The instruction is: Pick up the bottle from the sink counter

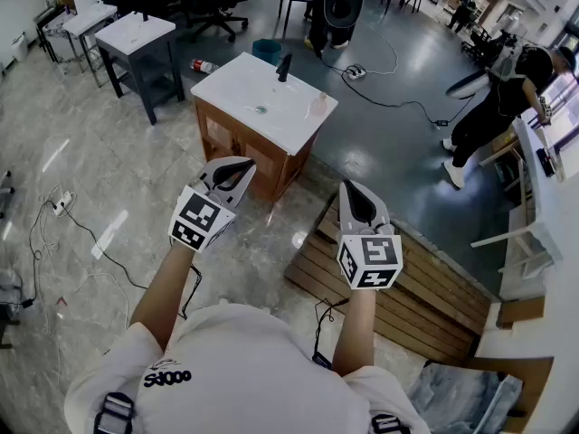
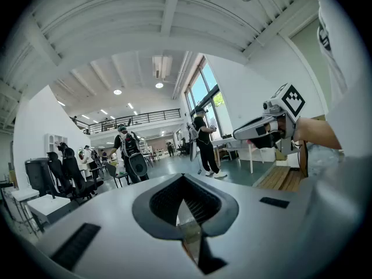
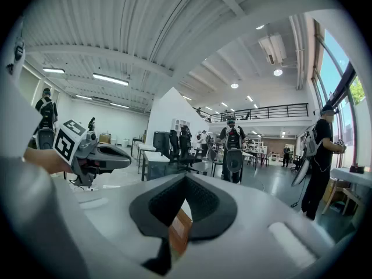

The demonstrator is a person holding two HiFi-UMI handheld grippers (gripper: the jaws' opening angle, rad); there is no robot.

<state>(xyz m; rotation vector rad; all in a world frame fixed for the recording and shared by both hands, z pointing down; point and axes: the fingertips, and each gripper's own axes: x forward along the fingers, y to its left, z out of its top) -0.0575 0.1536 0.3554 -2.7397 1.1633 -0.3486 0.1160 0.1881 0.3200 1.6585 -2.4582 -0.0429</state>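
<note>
- Writing: dark print on the person's white T-shirt reads upside down and is not legible. Each gripper's cube carries black-and-white square markers.
- Left gripper and right gripper are held forward on bare forearms, well short of the white-topped wooden sink counter. Both pairs of jaws are pressed together and empty.
- A small pale translucent bottle stands upright by the counter's right edge. It is too small for detail.

The person wears a white T-shirt with short sleeves and small black letters on the front. 2 black straps with grey buckles sit near the shoulders. The left tool and right tool are light grey with black ribbed pads inside. Each has 1 cube with black and white squares.
</note>
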